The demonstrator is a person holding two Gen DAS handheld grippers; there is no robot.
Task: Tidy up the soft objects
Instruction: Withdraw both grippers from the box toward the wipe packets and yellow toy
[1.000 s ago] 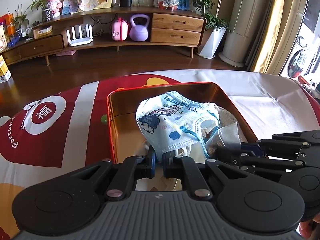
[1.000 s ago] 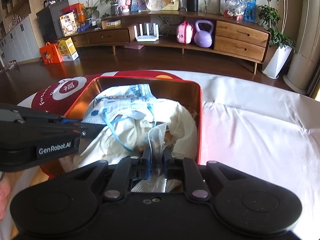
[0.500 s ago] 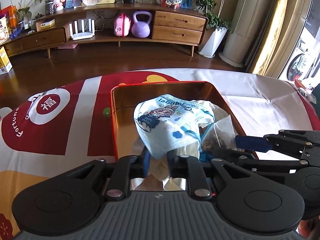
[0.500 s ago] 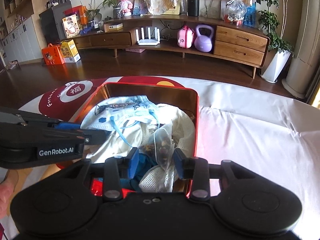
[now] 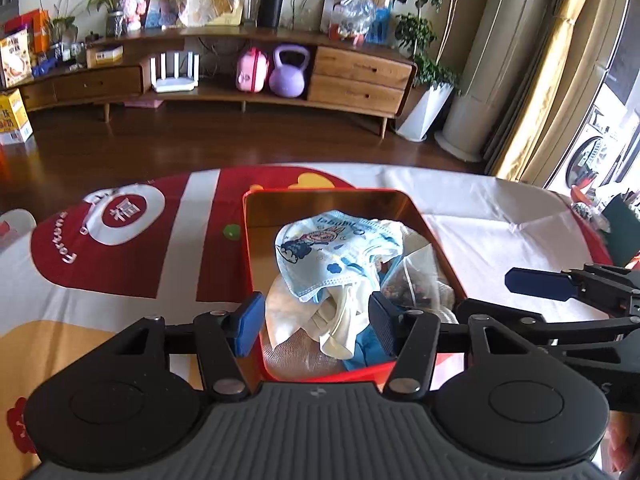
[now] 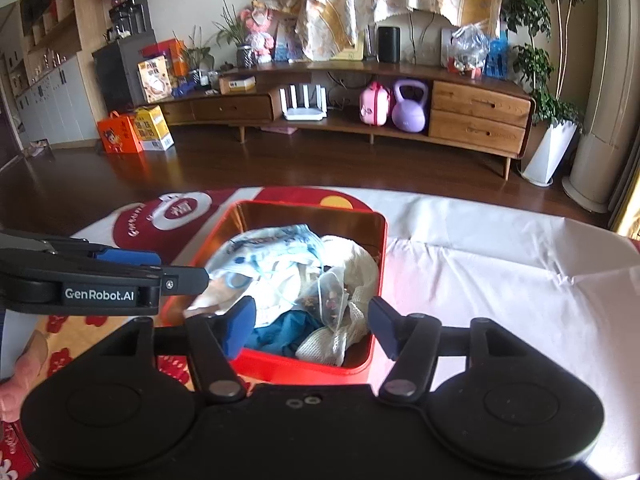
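Two tools, left & right, opening, nothing gripped, over tin on tablecloth; wood floor.

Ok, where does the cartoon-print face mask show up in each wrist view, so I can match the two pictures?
Left wrist view: the face mask lies on top of the pile in the red tin, just right of centre, above the gripper.
Right wrist view: the face mask sits at the left of the pile in the same tin, left of centre.
Shared landmark: the purple kettlebell on the wooden cabinet's shelf.
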